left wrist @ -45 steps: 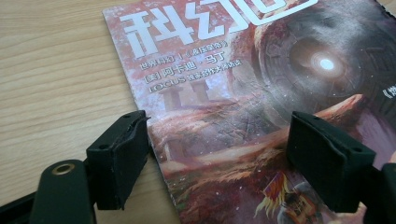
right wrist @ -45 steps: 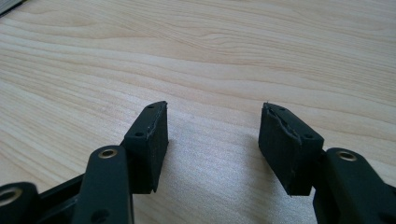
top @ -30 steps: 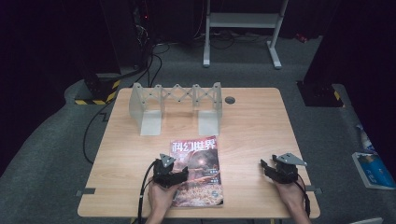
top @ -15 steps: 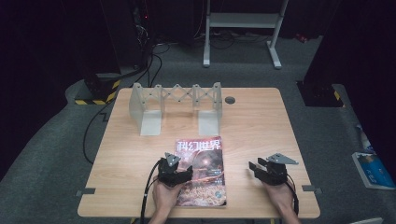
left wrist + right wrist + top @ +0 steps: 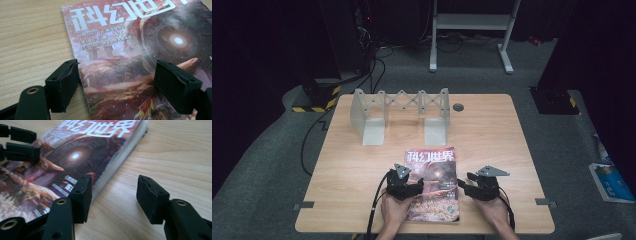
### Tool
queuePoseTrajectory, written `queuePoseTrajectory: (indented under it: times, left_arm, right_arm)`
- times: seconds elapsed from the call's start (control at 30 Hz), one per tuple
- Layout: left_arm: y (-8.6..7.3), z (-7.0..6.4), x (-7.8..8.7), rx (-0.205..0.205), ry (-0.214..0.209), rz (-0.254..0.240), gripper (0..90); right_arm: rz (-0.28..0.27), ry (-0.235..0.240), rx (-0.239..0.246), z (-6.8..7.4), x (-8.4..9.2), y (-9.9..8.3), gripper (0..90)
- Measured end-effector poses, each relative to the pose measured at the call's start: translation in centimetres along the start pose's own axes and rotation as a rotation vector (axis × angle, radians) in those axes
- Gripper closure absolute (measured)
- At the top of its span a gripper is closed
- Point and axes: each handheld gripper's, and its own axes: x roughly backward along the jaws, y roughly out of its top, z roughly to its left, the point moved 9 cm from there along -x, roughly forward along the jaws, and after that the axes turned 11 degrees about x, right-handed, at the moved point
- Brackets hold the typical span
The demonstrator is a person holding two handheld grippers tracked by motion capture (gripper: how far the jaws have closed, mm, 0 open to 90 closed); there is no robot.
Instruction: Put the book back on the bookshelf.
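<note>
Nearest me, my left gripper (image 5: pixel 418 187): jaws spread wide, holding nothing, low over the magazine's (image 5: pixel 432 183) left edge; in the left gripper view one jaw sits at the cover's edge beside bare wood, the other over the cover.

My right gripper (image 5: pixel 463 185): jaws parted, empty, at the magazine's right edge; in the right gripper view one jaw stands against the page block, the other over bare table (image 5: pixel 492 135).

Magazine: one, lying flat, cover up, red-brown artwork with a glowing disc and white characters across the top; near the table's front edge, centre, between my two grippers.

Farther back: grey metal expanding rack (image 5: pixel 398 114), upright, near the table's far edge, left of centre, well apart from the magazine.

Beyond the table: dark floor, white stand legs (image 5: pixel 471 30), cables
</note>
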Motion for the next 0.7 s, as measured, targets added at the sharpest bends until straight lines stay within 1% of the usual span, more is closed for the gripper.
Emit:
queuePoseTrajectory:
  times: [0.03,0.07,0.2,0.23,0.3,0.33,0.4,0.47,0.5,0.53,0.57,0.63,0.67,0.7]
  left_arm:
    - [0.0,0.0,0.0,-0.005,0.000,-0.002,20.3]
    - [0.0,-0.1,-0.1,-0.003,-0.002,-0.003,20.3]
    - [0.1,-0.2,-0.1,-0.004,0.000,-0.005,20.3]
    - [0.0,-0.4,-0.2,0.002,-0.002,-0.005,20.3]
    - [0.0,-0.5,-0.2,-0.005,-0.002,-0.002,20.3]
    - [0.0,-0.7,-0.3,-0.005,-0.004,0.000,20.3]
    - [0.0,-1.0,-0.3,-0.006,-0.006,-0.001,20.3]
    - [0.0,-1.3,-0.4,-0.013,-0.010,-0.002,20.3]
    - [0.0,-1.3,-0.4,-0.013,-0.010,-0.002,20.3]
    - [0.0,-1.7,-0.5,-0.016,-0.019,0.006,20.3]
    - [0.0,-1.8,-0.6,-0.021,-0.020,0.009,20.3]
    - [0.0,-2.0,-0.7,-0.026,-0.024,0.013,20.3]
    - [0.1,-2.2,-0.7,-0.025,-0.024,0.015,20.3]
    - [0.1,-2.2,-0.7,-0.027,-0.022,0.016,20.3]
  right_arm:
    - [-0.010,-0.001,-0.003,0.1,-0.1,0.2,44.1]
    - [-0.006,0.013,-0.020,0.3,-0.1,0.2,43.9]
    - [-0.010,0.018,-0.030,0.4,0.0,0.4,43.0]
    - [-0.003,0.029,-0.040,0.6,-0.1,0.4,41.9]
    - [0.004,0.029,-0.037,0.8,-0.2,0.3,41.6]
    - [0.025,0.032,-0.027,1.0,-0.4,0.2,40.9]
    - [0.042,0.031,-0.024,1.0,-0.7,0.0,40.7]
    - [0.045,0.009,-0.008,0.9,-0.9,0.1,41.2]
    - [0.045,0.009,-0.008,0.9,-0.9,0.1,41.2]
    - [0.058,-0.009,0.002,0.8,-1.0,0.2,41.5]
    - [0.064,-0.017,0.008,0.7,-1.1,0.2,41.8]
    - [0.065,-0.019,0.015,0.7,-1.2,0.3,42.3]
    - [0.073,-0.029,0.021,0.5,-1.3,0.3,42.1]
    - [0.068,-0.031,0.029,0.3,-1.3,0.4,42.5]
